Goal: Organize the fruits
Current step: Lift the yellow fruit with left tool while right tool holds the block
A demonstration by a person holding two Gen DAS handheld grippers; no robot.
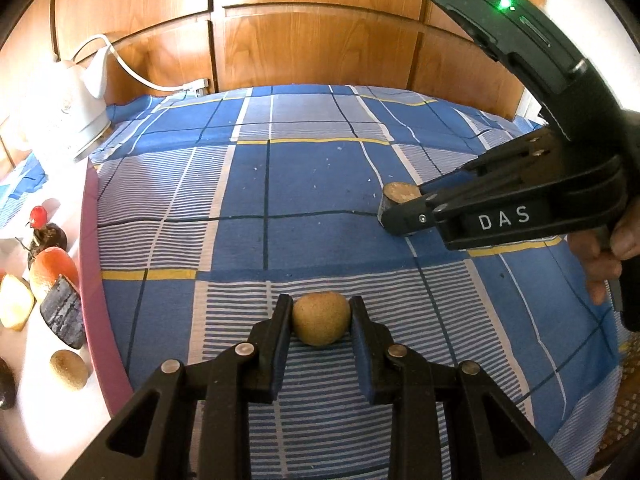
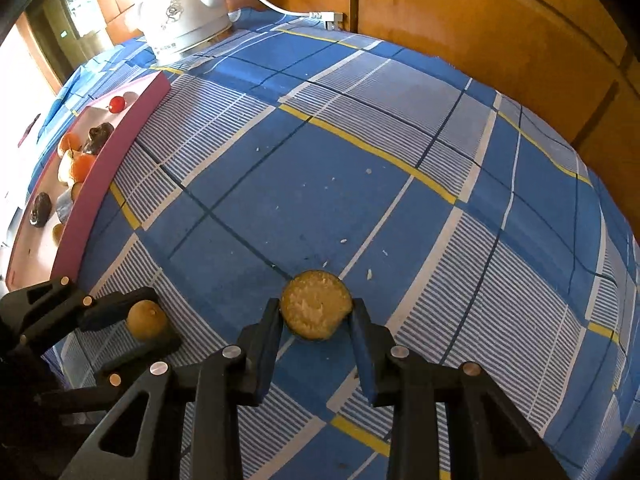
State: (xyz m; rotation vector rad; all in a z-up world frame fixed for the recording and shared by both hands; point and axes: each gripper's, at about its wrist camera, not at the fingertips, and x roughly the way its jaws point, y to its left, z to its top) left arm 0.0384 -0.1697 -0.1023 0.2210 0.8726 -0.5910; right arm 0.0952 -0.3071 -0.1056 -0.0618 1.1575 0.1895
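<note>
Blue checked cloth with white stripes and thin yellow lines (image 1: 304, 184) covers the surface, and wood-panelled cabinet doors stand behind it. Nearest in the left wrist view, the left gripper (image 1: 321, 312) has its jaws clenched on a round, fuzzy brown kiwi-like fruit (image 1: 321, 317) that rests on the cloth. In the right wrist view, the right gripper (image 2: 317, 312) likewise grips a dark-skinned half fruit with a pale, grainy cut face turned upward (image 2: 316, 305), also low against the cloth. The two grippers sit near each other, the left one's fruit (image 2: 146, 319) showing at the lower left of the right wrist view. Farther to the left lies a shallow white tray with a pink rim (image 2: 120, 136), holding orange pieces, dark fruits, a small red cherry-like fruit (image 2: 116, 104) and another brown round fruit (image 1: 69, 369). Beyond the tray, a white ceramic electric kettle with a white cord (image 2: 186, 16) stands at the far edge.
</note>
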